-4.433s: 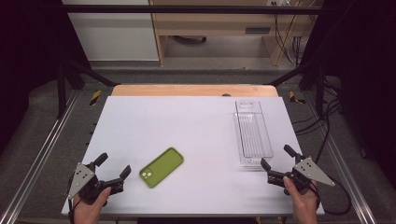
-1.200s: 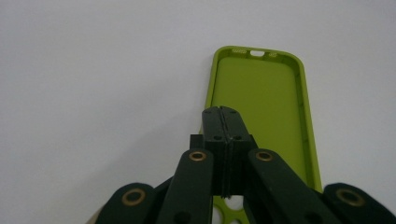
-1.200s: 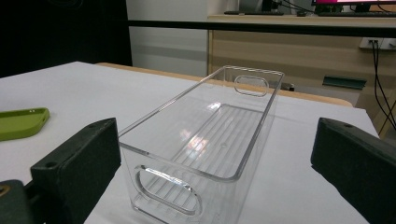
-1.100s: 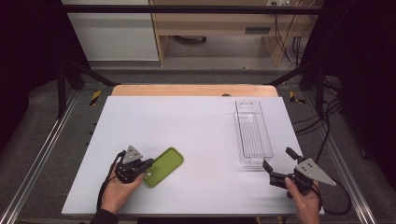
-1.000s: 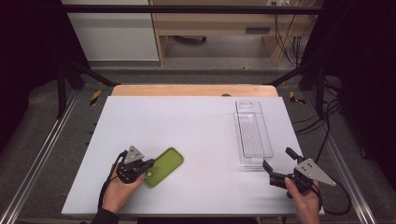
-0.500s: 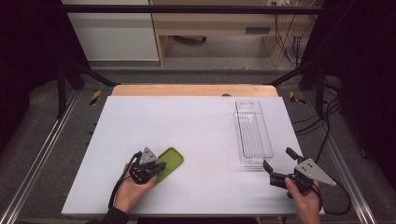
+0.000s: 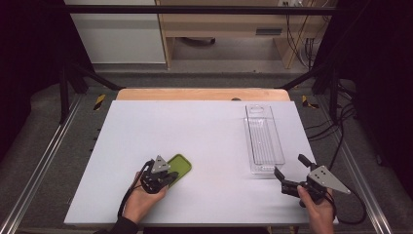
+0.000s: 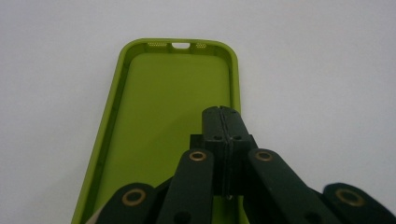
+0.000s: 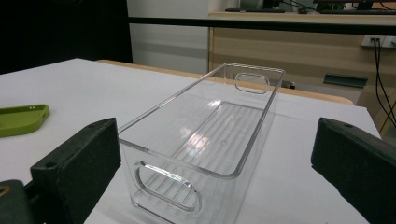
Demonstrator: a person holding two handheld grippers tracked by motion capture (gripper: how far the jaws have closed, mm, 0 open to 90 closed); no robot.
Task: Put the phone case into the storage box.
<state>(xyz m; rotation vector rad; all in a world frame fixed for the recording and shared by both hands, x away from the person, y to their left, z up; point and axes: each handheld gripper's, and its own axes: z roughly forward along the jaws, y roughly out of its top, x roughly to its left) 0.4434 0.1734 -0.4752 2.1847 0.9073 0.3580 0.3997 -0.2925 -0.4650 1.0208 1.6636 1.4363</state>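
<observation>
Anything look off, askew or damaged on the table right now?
Nothing damaged or spilled. The green phone case lies at an angle to the table edges, open side up and empty, and the left gripper has its jaws shut over the case's near end. The clear bin stands upright and empty, slightly skewed, facing the open right gripper.

- The right gripper (image 9: 219,182) has its two black jaws spread wide, one at each lower corner, with nothing pressed between the pads.
- A clear plastic bin (image 9: 210,135) stands between and beyond the jaws on the white table (image 9: 74,88), its oval handle cutout facing the camera.
- A green phone case (image 9: 21,119) lies at the left edge, well apart from the bin.
</observation>
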